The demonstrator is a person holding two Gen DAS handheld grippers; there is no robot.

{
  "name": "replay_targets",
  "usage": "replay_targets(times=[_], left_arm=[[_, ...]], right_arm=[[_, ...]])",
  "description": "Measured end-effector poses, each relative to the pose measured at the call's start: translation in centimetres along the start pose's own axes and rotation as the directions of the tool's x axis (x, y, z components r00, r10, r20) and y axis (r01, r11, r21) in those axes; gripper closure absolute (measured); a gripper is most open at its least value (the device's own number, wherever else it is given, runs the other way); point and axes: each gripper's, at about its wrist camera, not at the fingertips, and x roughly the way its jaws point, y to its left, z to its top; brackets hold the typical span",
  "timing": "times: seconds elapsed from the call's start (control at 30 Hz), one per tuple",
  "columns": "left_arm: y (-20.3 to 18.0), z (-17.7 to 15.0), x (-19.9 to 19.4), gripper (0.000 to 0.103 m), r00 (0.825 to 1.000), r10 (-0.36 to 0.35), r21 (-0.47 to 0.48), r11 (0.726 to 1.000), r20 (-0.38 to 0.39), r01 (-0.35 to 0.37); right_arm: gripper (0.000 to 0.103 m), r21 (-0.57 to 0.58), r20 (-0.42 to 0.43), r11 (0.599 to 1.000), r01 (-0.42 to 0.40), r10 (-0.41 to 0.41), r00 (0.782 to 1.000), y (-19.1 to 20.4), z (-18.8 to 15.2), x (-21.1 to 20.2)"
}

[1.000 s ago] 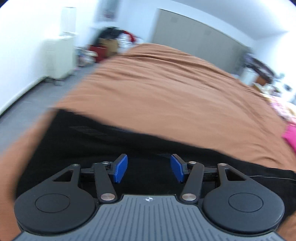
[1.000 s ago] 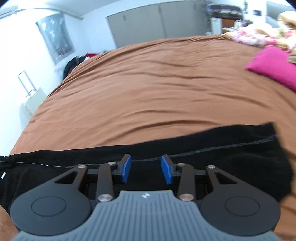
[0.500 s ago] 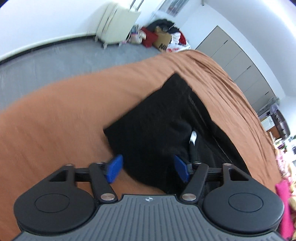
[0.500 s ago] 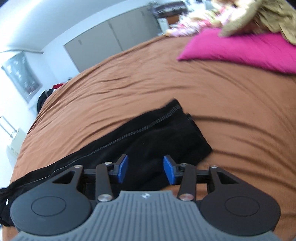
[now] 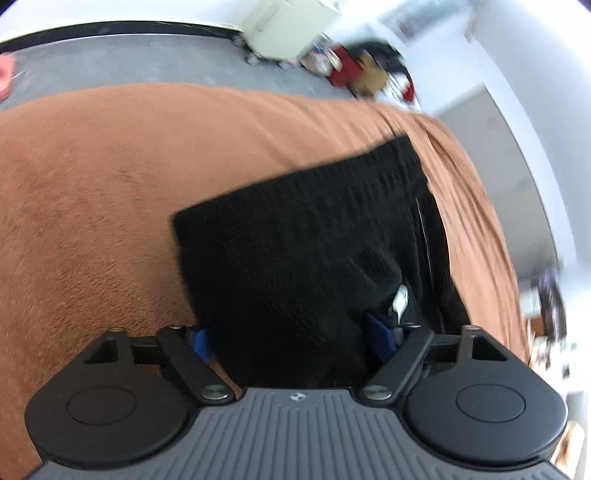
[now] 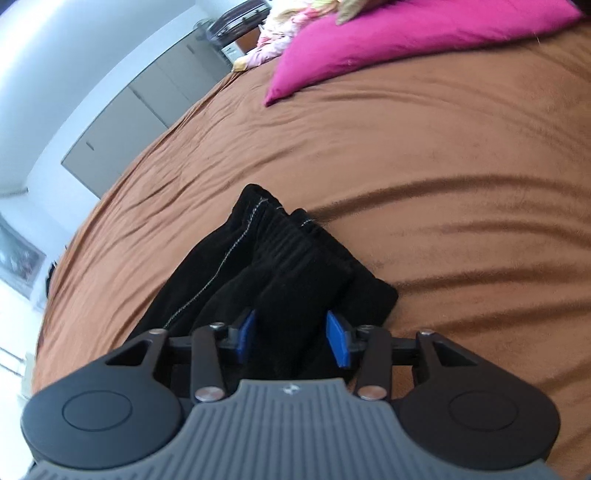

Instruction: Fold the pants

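Observation:
Black pants (image 5: 306,254) lie on a brown bedspread (image 5: 92,206). In the left wrist view my left gripper (image 5: 293,341) is open wide, its blue pads on either side of the waistband end, where a white label (image 5: 400,299) shows. In the right wrist view my right gripper (image 6: 291,341) is open, with a bunched fold of the leg-cuff end of the pants (image 6: 291,258) between its pads. A pale seam line runs along the leg.
A magenta pillow (image 6: 406,40) lies at the head of the bedspread (image 6: 461,166). Grey floor (image 5: 129,62), a white cabinet (image 5: 288,26) and piled bags (image 5: 369,70) lie beyond the bed's edge. Grey wardrobe doors (image 6: 147,107) stand behind.
Both grippers have swung to the two ends of the pants and dropped close to them. The left jaws have opened wider. The pants' ends now sit between the pads.

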Motion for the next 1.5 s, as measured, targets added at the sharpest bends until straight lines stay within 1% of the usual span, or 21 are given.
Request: replay_targets(times=[0.03, 0.07, 0.1, 0.13, 0.2, 0.3, 0.37, 0.4, 0.5, 0.57, 0.63, 0.73, 0.83, 0.87, 0.93, 1.0, 1.03, 1.13, 1.23, 1.37, 1.5], left_arm=[[0.2, -0.2, -0.2, 0.030, 1.000, 0.008, -0.007, 1.000, 0.006, -0.008], [-0.1, -0.2, -0.4, 0.034, 1.000, 0.016, 0.001, 1.000, 0.017, -0.016], [-0.5, -0.3, -0.9, 0.041, 0.999, 0.017, 0.023, 1.000, 0.040, -0.017], [-1.0, -0.5, -1.5, 0.047, 0.998, 0.008, 0.052, 0.999, 0.060, -0.011], [-2.3, -0.3, -3.1, 0.053, 0.993, -0.051, 0.111, 0.993, 0.104, 0.039], [-3.8, 0.9, -4.1, 0.053, 0.991, -0.085, 0.130, 0.989, 0.107, 0.071], [-4.0, 1.2, -3.7, 0.053, 0.994, -0.062, 0.132, 0.990, 0.093, 0.050], [-4.1, 1.3, -3.0, 0.053, 0.996, -0.030, 0.144, 0.989, 0.082, 0.018], [-3.8, 0.8, -0.6, 0.051, 0.995, 0.083, 0.189, 0.978, 0.064, -0.093], [-3.2, -0.2, 0.3, 0.047, 0.992, 0.114, 0.206, 0.971, 0.061, -0.124], [-2.9, -0.6, 0.5, 0.042, 0.991, 0.120, 0.223, 0.966, 0.059, -0.131], [-2.9, -0.4, -0.5, 0.037, 0.992, 0.118, 0.199, 0.972, 0.039, -0.123], [-4.1, -0.1, -2.4, 0.037, 0.990, 0.137, 0.243, 0.960, 0.030, -0.140], [-4.7, -0.2, -3.0, 0.038, 0.988, 0.149, 0.269, 0.951, 0.030, -0.152], [-6.0, -0.8, -4.3, 0.039, 0.980, 0.185, 0.323, 0.925, 0.078, -0.201], [-7.2, -2.1, -6.1, 0.039, 0.967, 0.203, 0.399, 0.883, 0.151, -0.247], [-7.7, -2.6, -6.8, 0.039, 0.966, 0.199, 0.427, 0.868, 0.165, -0.252], [-9.1, -4.3, -9.2, 0.038, 0.975, 0.139, 0.519, 0.828, 0.174, -0.210], [-10.5, -6.1, -10.3, 0.037, 0.977, 0.104, 0.606, 0.770, 0.188, -0.198], [-12.3, -7.2, -8.9, 0.037, 0.987, 0.065, 0.655, 0.741, 0.145, -0.145], [-14.2, -9.2, -6.9, 0.037, 0.993, 0.053, 0.687, 0.718, 0.109, -0.113]], right_arm=[[0.094, 0.002, -0.001, 1.000, 0.010, -0.010, 1.000, -0.1, 0.0, 0.2], [0.095, 0.001, 0.004, 1.000, 0.010, -0.010, 1.000, -0.2, 0.1, 0.1], [0.103, -0.001, 0.018, 1.000, -0.012, 0.012, 1.000, -0.2, 0.1, -0.3], [0.103, -0.005, 0.035, 0.999, -0.043, 0.043, 0.998, -0.2, 0.1, -0.9], [0.103, -0.014, 0.075, 0.996, -0.091, 0.092, 0.993, 0.1, 0.4, -2.5], [0.103, -0.027, 0.116, 0.991, -0.127, 0.130, 0.985, 0.5, 1.2, -4.9], [0.103, -0.033, 0.121, 0.991, -0.128, 0.132, 0.984, 0.5, 1.3, -5.9], [0.103, -0.040, 0.117, 0.993, -0.115, 0.119, 0.986, 0.5, 1.3, -6.0], [0.103, -0.071, 0.054, 0.997, -0.011, 0.015, 0.998, 0.1, 0.9, -4.1], [0.095, -0.094, -0.012, 0.993, 0.068, -0.069, 0.998, -0.5, 0.4, -1.5], [0.067, -0.159, -0.015, 0.977, 0.140, -0.144, 0.989, -0.5, -0.2, -0.5], [0.066, -0.235, 0.029, 0.954, 0.184, -0.182, 0.983, 0.8, -1.0, -2.0], [0.066, -0.292, 0.050, 0.939, 0.179, -0.171, 0.984, 2.3, -1.8, -4.7], [0.066, -0.315, 0.055, 0.932, 0.176, -0.167, 0.984, 2.8, -2.2, -5.7], [0.066, -0.370, 0.073, 0.914, 0.168, -0.152, 0.986, 4.0, -2.8, -7.7], [0.066, -0.418, 0.099, 0.896, 0.153, -0.123, 0.987, 5.2, -3.5, -9.8], [0.066, -0.433, 0.109, 0.889, 0.145, -0.108, 0.988, 5.6, -4.0, -10.7], [0.066, -0.479, 0.134, 0.869, 0.122, -0.065, 0.989, 7.0, -5.6, -13.5], [0.066, -0.516, 0.143, 0.847, 0.130, -0.065, 0.988, 8.4, -7.2, -15.0], [0.066, -0.551, 0.153, 0.821, 0.150, -0.078, 0.985, 9.8, -8.3, -16.0], [0.066, -0.530, 0.161, 0.835, 0.146, -0.070, 0.984, 10.0, -7.9, -16.8]])
